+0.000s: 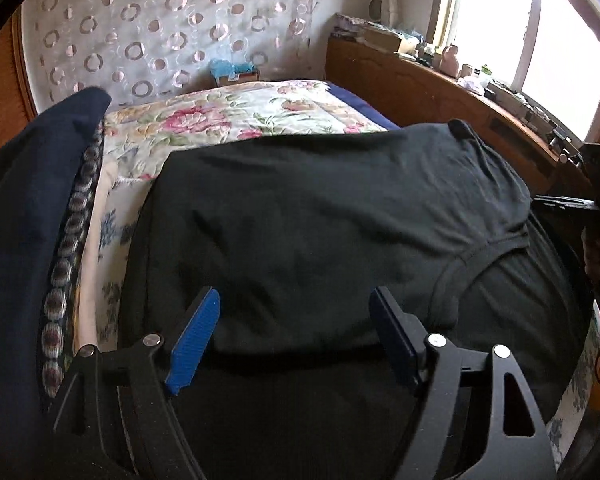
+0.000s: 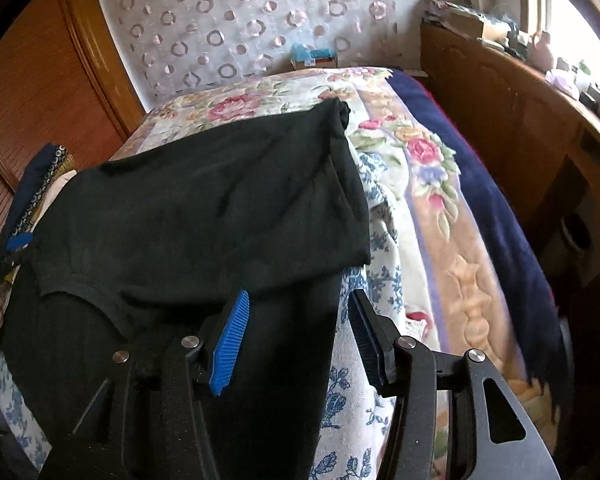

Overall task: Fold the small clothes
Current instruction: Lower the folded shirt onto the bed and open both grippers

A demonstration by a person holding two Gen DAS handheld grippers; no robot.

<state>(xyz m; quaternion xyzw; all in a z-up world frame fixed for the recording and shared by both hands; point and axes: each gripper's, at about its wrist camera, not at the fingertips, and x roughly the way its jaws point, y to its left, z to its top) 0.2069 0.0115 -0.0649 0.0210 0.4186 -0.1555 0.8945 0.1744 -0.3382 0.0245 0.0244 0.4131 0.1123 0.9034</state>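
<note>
On the bed, a black shirt lies folded over itself on the floral cover. Both tongs tilt steeply down over its near edge. The left tongs stand spread above the cloth, pinching nothing. The right tongs stand apart too, straddling the shirt's right edge, empty.

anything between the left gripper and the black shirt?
Nothing visible. The left gripper is open right above the black shirt, bare fabric between its pads. The navy garment lies off to the left side, clear of it.
</note>
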